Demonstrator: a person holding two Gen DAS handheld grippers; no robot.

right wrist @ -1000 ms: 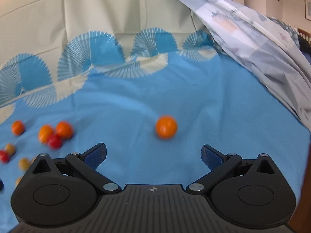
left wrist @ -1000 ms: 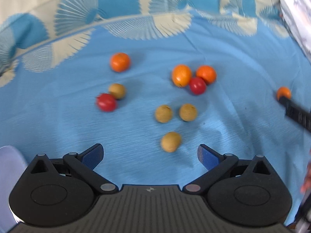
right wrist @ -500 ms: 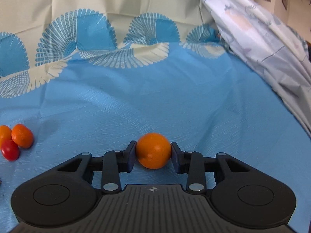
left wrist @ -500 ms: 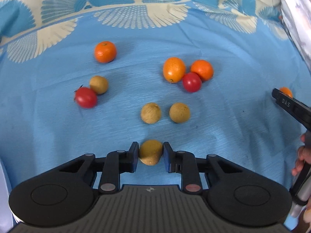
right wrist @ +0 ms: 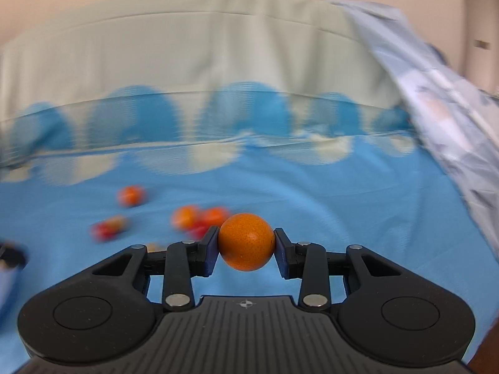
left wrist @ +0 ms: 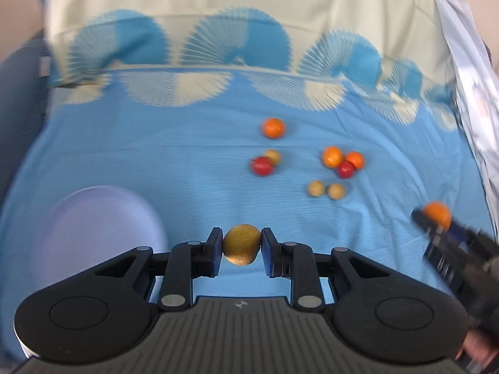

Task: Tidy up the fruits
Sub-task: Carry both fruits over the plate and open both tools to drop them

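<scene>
Gripping firmly, our left gripper (left wrist: pixel 242 246) has its two blue pads closed on a small tan, rough-skinned round fruit (left wrist: pixel 242 244), held clear of the light blue patterned cloth (left wrist: pixel 187 168). Just to the gripper's left and slightly ahead lies a pale lilac round plate (left wrist: pixel 93 227), which we judge to be the likely drop spot. To do this well, we should swing left, keep the pads level, lower until the fruit is nearly on the plate, then open gently so it cannot roll off. Ahead and to the right lie the loose orange, red and tan fruits (left wrist: pixel 333 157); blur makes their kinds hard to tell. The plate's near edge is hidden behind our gripper body.

Our right gripper (right wrist: pixel 246 249), in its own view, is clamped on a round orange citrus fruit (right wrist: pixel 245 242), also lifted off the cloth. The other fruits sit ahead to its left, badly smeared, some hidden behind the held fruit. No plate shows clearly here, so we cannot tell where this one goes.
</scene>
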